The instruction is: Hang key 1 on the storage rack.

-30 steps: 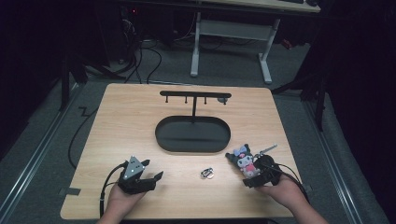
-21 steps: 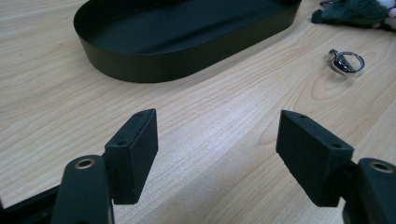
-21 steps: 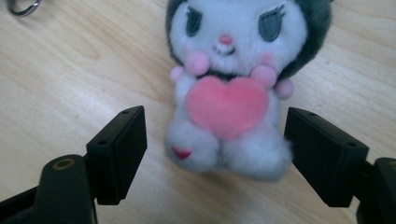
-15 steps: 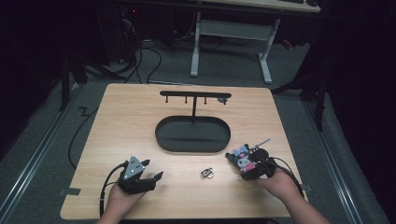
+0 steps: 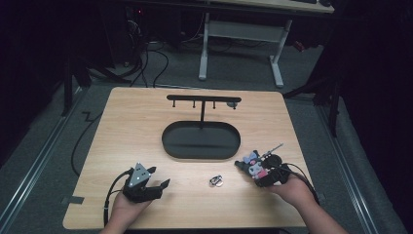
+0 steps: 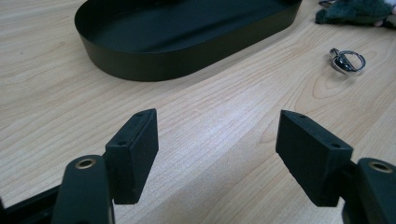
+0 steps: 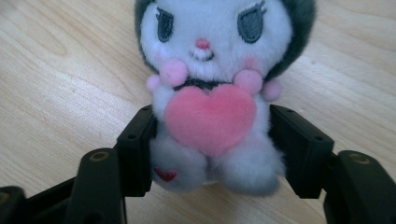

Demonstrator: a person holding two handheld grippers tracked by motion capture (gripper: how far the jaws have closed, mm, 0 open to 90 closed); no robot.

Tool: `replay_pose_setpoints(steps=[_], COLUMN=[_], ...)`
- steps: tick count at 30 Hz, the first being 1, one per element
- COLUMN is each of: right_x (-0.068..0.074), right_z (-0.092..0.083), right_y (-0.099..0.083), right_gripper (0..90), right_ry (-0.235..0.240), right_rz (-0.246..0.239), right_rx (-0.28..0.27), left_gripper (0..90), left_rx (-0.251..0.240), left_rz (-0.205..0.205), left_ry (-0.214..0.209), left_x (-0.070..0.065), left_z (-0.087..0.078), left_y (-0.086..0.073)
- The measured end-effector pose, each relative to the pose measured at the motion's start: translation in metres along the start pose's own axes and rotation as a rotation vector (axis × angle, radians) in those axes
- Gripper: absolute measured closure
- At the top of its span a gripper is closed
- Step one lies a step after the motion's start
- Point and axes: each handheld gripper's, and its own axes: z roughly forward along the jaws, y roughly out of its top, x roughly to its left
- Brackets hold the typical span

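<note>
Our right tool (image 7: 212,140) has just been closing around the plush (image 7: 215,93), low centre of the right gripper view, pads at its sides. Left tool (image 6: 217,140) sits spread, holding nothing. We figure soft fur could squish and slip, dragging across the surface (image 7: 56,70).

The table (image 5: 146,122) is evenly lit from above; the room around it is dark. The plush toy (image 7: 212,93) looks softly blurred up close.
</note>
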Motion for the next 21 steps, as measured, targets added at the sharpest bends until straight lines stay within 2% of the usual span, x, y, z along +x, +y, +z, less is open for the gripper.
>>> replay_pose_setpoints(steps=[3, 7, 15, 21], right_x=[0.003, 0.003, 0.002, 0.006], right_z=[0.001, -0.002, -0.015, -0.022], right_y=[0.000, 0.000, 0.001, 0.005], right_gripper=[45.4, 48.4, 49.3, 49.3], right_ry=[-0.023, -0.013, 0.052, 0.089], right_rz=[-0.030, -0.028, -0.023, -0.042], right_rx=[-0.018, -0.022, -0.045, -0.064], left_gripper=[30.7, 30.9, 31.0, 31.0], left_rx=[0.000, 0.002, 0.001, -0.004], left_rz=[-0.001, 0.001, 0.007, 0.005], left_ry=[-0.001, -0.002, 0.002, 0.000], left_x=[0.000, 0.000, 0.001, 0.002], left_z=[0.000, 0.000, 0.001, -0.001], left_y=[0.000, 0.000, 0.000, -0.001])
